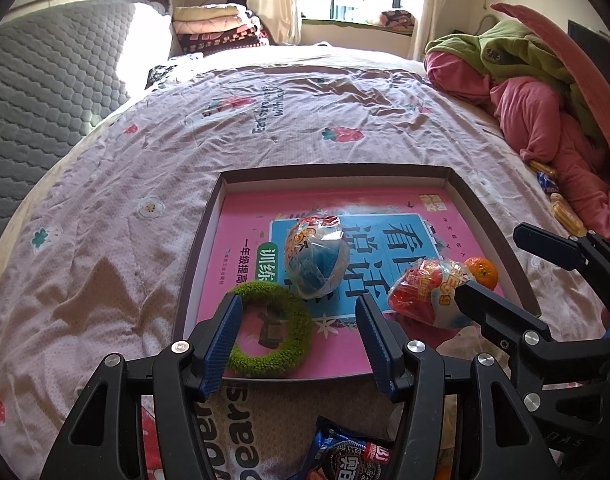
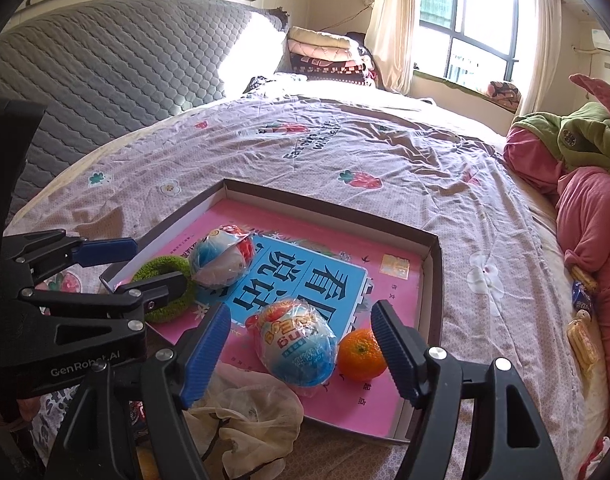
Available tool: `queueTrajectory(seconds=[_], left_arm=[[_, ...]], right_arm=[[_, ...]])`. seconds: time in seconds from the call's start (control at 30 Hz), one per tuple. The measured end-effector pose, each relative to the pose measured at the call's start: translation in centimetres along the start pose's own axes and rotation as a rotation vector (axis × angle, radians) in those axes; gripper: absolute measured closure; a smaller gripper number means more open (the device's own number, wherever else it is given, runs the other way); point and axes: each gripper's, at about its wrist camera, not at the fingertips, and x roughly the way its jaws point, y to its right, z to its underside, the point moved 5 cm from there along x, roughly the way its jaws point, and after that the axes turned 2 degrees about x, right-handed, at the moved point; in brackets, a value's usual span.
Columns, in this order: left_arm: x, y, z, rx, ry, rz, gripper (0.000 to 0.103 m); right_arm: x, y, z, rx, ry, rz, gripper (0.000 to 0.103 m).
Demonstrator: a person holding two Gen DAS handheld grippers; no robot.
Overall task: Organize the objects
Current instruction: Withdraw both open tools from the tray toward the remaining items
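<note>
A shallow dark box (image 1: 337, 170) (image 2: 433, 280) lies on the bed with a pink book (image 1: 249, 216) flat inside it. On the book rest a fuzzy green ring (image 1: 289, 300) (image 2: 165, 264), a blue wrapped toy egg (image 1: 317, 256) (image 2: 221, 260), a red-and-blue wrapped egg (image 1: 421, 296) (image 2: 297, 344) and an orange (image 1: 481, 272) (image 2: 361, 354). My left gripper (image 1: 299, 312) (image 2: 157, 264) is open over the ring, its left pad covering the ring's edge. My right gripper (image 2: 301, 308) (image 1: 493, 262) is open; the red-and-blue egg and the orange lie between its pads, untouched.
An Oreo packet (image 1: 345, 456) and a cream mesh bag (image 2: 249, 412) lie in front of the box. Pink and green clothes (image 1: 525, 100) pile up on the right, with snack packets (image 2: 581, 340) beside them. A grey quilted headboard (image 1: 45, 80) stands on the left.
</note>
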Motion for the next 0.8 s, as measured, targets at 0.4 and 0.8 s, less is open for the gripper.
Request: queueTrajectory(seconds=[0.4,0.8], left_arm=[[-1.8,-0.1,0.7,0.005,0.021,-0.021,0.042],[-3.3,0.3,2.4,0.002,0.024,-0.015,0.042]], right_arm=[[-2.1,0.1,-0.6,0.014,0.065,-0.022,0.027],[-4.9,-0.7,0.0,0.005,0.119,-0.047,0.027]])
